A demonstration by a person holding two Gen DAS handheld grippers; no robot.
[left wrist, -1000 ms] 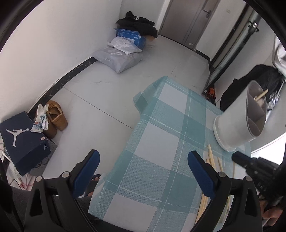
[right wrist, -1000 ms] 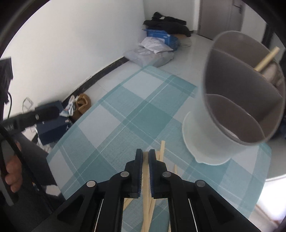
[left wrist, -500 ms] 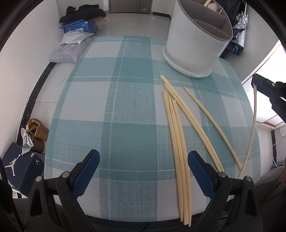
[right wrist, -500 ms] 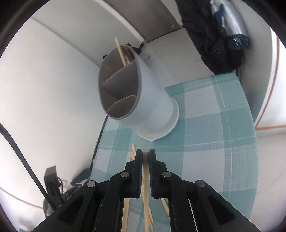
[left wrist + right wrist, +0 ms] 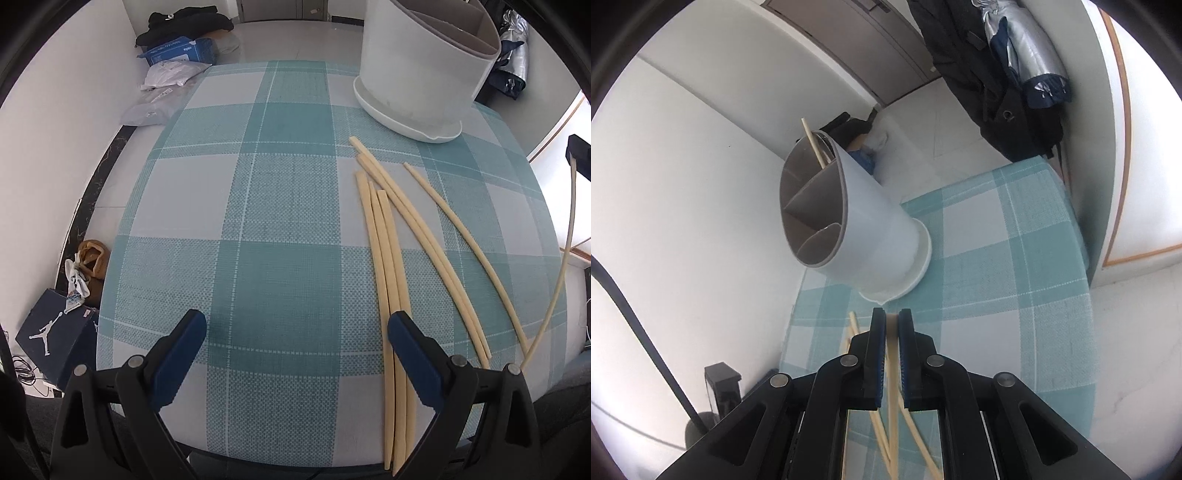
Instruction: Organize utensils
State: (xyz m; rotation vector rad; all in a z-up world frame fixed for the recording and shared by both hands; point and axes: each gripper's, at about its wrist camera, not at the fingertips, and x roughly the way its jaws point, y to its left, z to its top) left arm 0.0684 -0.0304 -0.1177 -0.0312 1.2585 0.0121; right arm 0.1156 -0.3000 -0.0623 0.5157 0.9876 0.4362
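Several pale chopsticks (image 5: 388, 258) lie on the teal checked tablecloth (image 5: 258, 229), in front of a white utensil holder (image 5: 417, 70) with grey dividers. My left gripper (image 5: 295, 332) is open and empty above the cloth, left of the chopsticks. My right gripper (image 5: 892, 325) is shut on one chopstick (image 5: 893, 387), which shows as a raised stick at the right edge of the left wrist view (image 5: 567, 240). In the right wrist view the holder (image 5: 849, 229) stands ahead of that gripper, with one chopstick (image 5: 812, 142) inside its far compartment.
The table edge runs close on the left and near side. On the floor lie a shoebox (image 5: 55, 339), shoes (image 5: 92, 258), bags and a blue box (image 5: 177, 51). A dark jacket (image 5: 997, 85) hangs beyond the table.
The left gripper swung from looking at the floor to over the table facing the chopsticks. The right gripper lifted and tilted with its chopstick; the holder now looks farther away.
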